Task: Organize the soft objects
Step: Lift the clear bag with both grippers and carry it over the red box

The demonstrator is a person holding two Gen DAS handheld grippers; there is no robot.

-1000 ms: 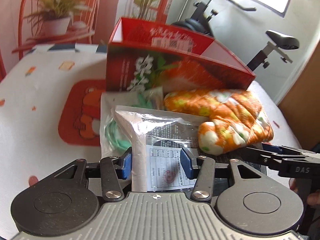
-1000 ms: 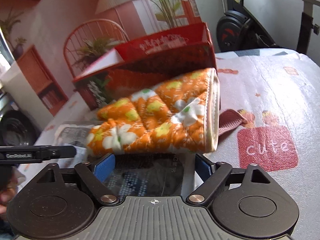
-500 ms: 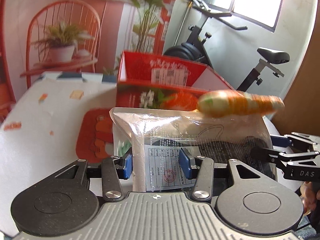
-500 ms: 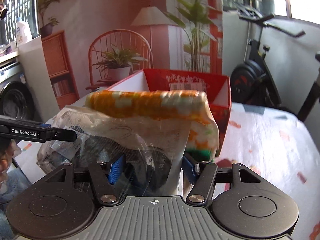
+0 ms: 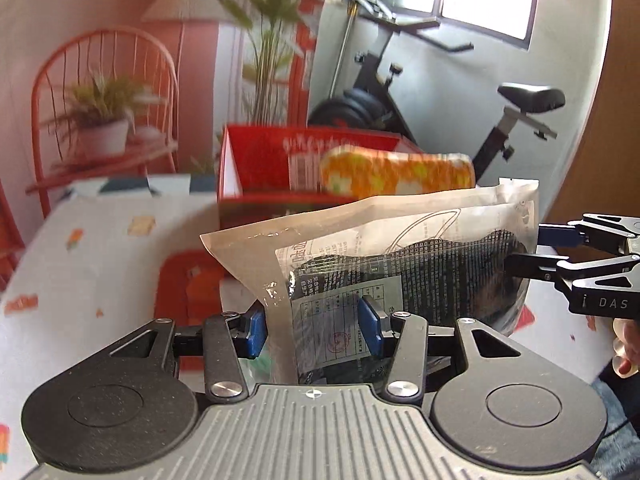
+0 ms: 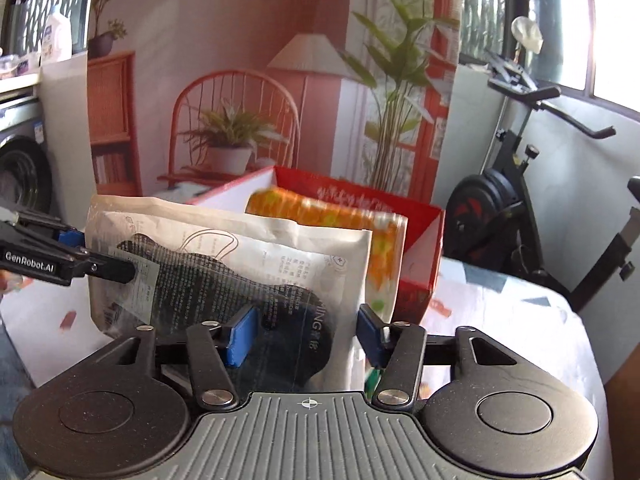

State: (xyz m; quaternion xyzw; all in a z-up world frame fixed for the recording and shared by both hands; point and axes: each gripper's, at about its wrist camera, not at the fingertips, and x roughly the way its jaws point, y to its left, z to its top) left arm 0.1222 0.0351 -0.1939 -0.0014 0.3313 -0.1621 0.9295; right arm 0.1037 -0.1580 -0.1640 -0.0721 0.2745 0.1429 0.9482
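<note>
While the clear plastic packet (image 5: 400, 272) hangs between my two sets of fingers, I hold it by opposite ends so the slack film stays stretched and the orange flowered mitt (image 5: 396, 174) riding on its top edge does not slide off — that is my reading of why both hands share one load. My left fingers (image 5: 312, 328) are clamped on the packet's near corner, over the printed label. My right fingers (image 6: 302, 334) have just been closing, and their blue pads now press the other end, with the dark contents between them. Packet and mitt are lifted clear of the worktop (image 5: 88, 240), just in front of the open red box (image 6: 416, 240), which I judge to be their destination. Both hands point gently downward, facing each other across the packet — each sees the other's fingers at the far end. A fingertip of the person's hand (image 5: 624, 354) shows under the right tool.
</note>
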